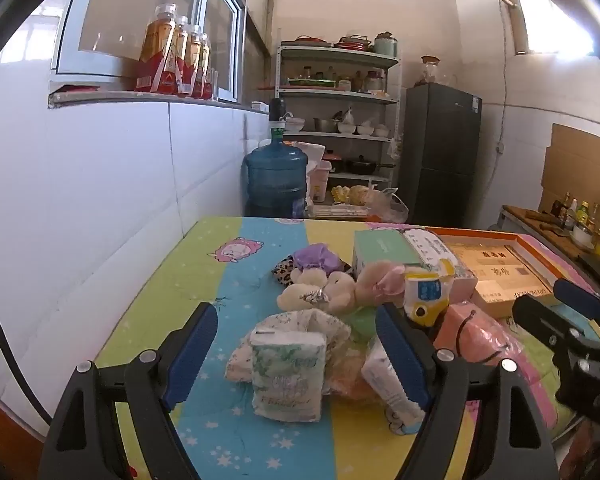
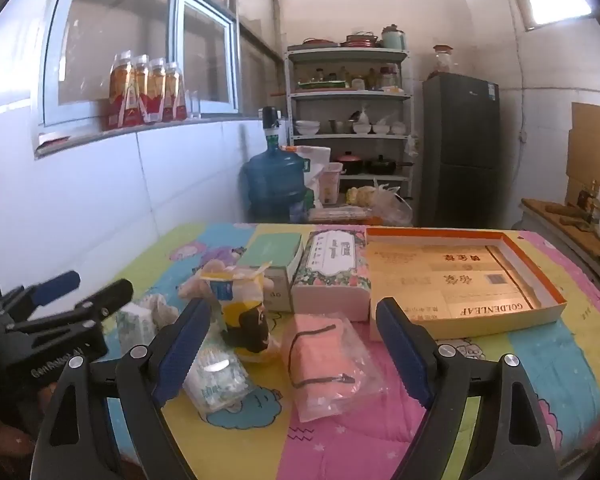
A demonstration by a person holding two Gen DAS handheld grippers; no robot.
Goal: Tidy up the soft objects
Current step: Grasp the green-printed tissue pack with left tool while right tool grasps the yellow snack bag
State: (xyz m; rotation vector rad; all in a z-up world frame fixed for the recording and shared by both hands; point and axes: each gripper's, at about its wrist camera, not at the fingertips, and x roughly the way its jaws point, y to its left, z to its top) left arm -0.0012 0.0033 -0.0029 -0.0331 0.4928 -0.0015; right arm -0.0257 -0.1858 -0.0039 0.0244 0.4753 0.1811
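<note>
Soft things lie piled on a colourful quilt. My left gripper is open, its jaws either side of a green tissue pack lying on a patterned cloth. Behind are cream plush toys, a purple pouf and a yellow bagged toy. My right gripper is open above a pink cloth in a clear bag. A second tissue pack lies by its left finger. The yellow toy stands behind.
An open orange-rimmed cardboard box sits at the right. A green tissue box and a floral tissue box stand at the back. The white tiled wall runs along the left. A water jug and shelves stand beyond.
</note>
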